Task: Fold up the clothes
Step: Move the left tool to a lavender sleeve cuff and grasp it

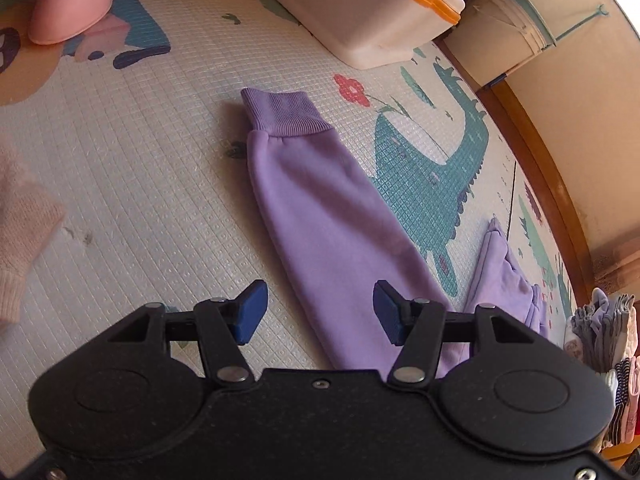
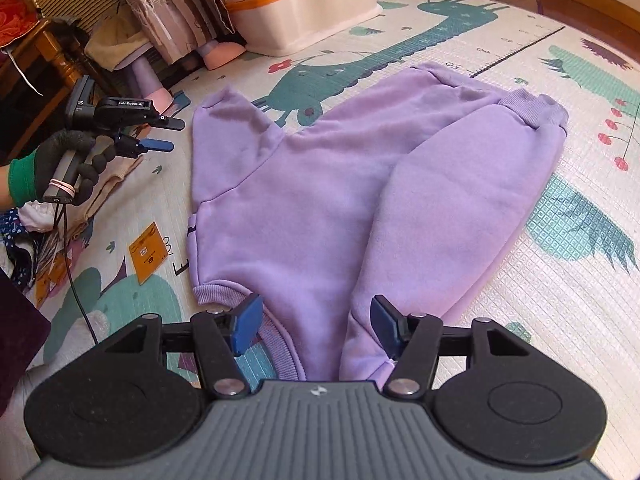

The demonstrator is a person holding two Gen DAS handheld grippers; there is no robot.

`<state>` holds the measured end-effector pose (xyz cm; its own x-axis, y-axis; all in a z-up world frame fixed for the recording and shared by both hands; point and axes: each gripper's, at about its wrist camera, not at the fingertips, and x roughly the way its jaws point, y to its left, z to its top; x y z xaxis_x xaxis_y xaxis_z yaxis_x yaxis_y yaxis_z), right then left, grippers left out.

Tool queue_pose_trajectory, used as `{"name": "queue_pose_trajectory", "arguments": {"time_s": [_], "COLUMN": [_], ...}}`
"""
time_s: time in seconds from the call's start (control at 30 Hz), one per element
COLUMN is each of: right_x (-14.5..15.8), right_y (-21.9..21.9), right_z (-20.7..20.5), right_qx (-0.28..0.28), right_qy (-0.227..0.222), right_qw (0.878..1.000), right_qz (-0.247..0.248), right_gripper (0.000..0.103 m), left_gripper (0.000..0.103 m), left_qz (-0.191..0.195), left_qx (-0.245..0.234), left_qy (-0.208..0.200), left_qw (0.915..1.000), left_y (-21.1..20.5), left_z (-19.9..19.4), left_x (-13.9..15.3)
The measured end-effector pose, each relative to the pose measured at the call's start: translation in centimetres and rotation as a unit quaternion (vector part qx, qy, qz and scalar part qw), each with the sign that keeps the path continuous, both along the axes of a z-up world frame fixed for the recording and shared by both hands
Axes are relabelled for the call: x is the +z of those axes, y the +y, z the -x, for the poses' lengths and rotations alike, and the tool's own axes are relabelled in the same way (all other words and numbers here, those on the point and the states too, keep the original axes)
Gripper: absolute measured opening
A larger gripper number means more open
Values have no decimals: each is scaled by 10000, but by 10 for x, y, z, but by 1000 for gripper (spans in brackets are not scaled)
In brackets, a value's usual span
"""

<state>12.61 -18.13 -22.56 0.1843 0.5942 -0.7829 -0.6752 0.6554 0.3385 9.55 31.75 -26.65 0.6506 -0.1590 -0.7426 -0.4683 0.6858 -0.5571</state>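
Right claw point(image 2: 314, 326): fingers spread, holding nothing, low over the near hem of the purple sweatshirt point(image 2: 304, 216). Left claw point(image 1: 320, 316): fingers spread, holding nothing, above one sleeve point(image 1: 320, 208) that runs out toward the white bin point(image 1: 360, 12).

The sweatshirt lies on the play mat point(image 2: 560, 300) on the floor, roughly mid-mat; the other sleeve point(image 2: 460, 200) is laid across the body, cuff toward the far edge.

Risk: the fleece is thick and soft. A shallow pinch may catch only the top layer, so the lower layer drags and the fold skews. Lifting one side alone may slide the laid-over sleeve off.
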Motion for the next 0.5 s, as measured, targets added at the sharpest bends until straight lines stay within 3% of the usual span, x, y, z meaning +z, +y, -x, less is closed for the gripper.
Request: {"name": "queue_pose_trajectory", "arguments": {"time_s": [0.07, 0.27, 0.5], "right_x": [7, 31, 50], "right_y": [6, 34, 72], "right_z": [-12, -48, -56], "right_qx": [18, -51, -73], "right_qy": [303, 1154, 1155], "right_qw": [9995, 9933, 9930], "right_qz": [39, 34, -238], "right_gripper": [66, 67, 64], "left_gripper": [57, 57, 57], "left_qz": [33, 250, 390], "left_qx": [154, 457, 756], "left_qy": [-84, -252, -400], "left_qw": [9998, 9983, 9956], "left_y": [7, 24, 44], "left_z": [4, 9, 8], "left_x": [-3, -14, -21]}}
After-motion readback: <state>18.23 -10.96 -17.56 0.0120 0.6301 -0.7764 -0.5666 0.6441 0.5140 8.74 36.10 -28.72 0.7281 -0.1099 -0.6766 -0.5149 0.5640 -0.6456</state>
